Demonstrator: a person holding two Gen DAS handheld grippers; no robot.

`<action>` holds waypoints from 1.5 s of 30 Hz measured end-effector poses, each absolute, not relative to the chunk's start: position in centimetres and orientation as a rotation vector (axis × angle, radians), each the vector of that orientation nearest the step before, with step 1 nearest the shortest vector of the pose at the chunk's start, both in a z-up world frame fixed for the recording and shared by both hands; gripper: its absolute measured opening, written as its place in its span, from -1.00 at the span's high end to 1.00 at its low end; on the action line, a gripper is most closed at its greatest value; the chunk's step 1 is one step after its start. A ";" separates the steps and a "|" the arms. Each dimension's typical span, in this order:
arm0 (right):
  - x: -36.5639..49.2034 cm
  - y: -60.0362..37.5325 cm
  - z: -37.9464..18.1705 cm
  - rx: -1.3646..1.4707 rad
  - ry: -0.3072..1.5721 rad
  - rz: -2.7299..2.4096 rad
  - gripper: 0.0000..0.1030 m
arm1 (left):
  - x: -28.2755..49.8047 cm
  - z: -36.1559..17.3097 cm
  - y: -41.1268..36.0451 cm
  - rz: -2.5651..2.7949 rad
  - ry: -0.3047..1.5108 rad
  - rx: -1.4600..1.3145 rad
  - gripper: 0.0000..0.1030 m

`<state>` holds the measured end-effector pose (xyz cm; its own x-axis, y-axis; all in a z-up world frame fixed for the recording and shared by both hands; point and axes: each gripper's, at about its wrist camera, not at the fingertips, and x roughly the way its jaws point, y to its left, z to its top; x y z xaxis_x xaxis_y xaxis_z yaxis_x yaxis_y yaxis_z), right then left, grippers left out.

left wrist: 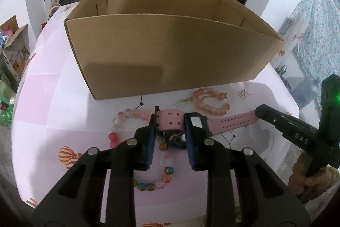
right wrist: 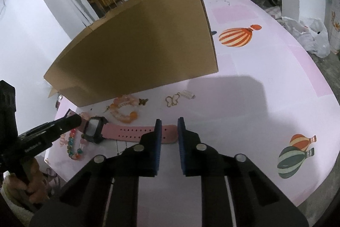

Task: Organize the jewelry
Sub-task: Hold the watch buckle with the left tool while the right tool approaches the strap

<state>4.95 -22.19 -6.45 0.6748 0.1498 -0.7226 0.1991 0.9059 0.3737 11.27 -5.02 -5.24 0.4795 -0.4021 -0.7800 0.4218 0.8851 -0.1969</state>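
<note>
A pink-strapped watch (left wrist: pixel 231 121) with a black face lies on the table in front of an open cardboard box (left wrist: pixel 165 52). My left gripper (left wrist: pixel 170 120) has its jaws closed around the watch's short strap (left wrist: pixel 171 119). My right gripper (right wrist: pixel 169 123) is open, its jaws on either side of the tip of the long strap (right wrist: pixel 136 132), not closed on it. An orange bead bracelet (left wrist: pixel 211 102) lies behind the watch. A multicoloured bead bracelet (left wrist: pixel 157 182) and a pink bead bracelet (left wrist: pixel 119 124) lie under and left of my left gripper.
A gold butterfly charm (right wrist: pixel 172 100) and a small comb clip (right wrist: pixel 188 94) lie in front of the box (right wrist: pixel 136 44). The tablecloth (right wrist: pixel 265 82) is pink and white with balloon prints. Clutter, bags and a railing stand beyond the table.
</note>
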 end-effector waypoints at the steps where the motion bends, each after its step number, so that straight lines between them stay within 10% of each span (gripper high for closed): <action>1: 4.9 -22.1 -6.3 0.445 0.832 -0.027 0.70 | 11.3 -5.2 -5.0 -0.501 0.945 0.023 0.54; 35: 5.8 -21.8 -6.6 0.440 0.838 -0.036 0.63 | 11.0 -5.3 -4.9 -0.499 0.941 0.016 0.53; 45: 6.1 -19.9 -5.7 0.317 0.840 -0.007 0.05 | 11.1 -5.2 -4.8 -0.492 0.940 0.006 0.52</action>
<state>6.14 -19.87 -5.66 0.6705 0.1184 -0.7324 0.1304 0.9530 0.2735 11.07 -4.85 -5.21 0.4882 -0.4023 -0.7745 0.4078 0.8897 -0.2051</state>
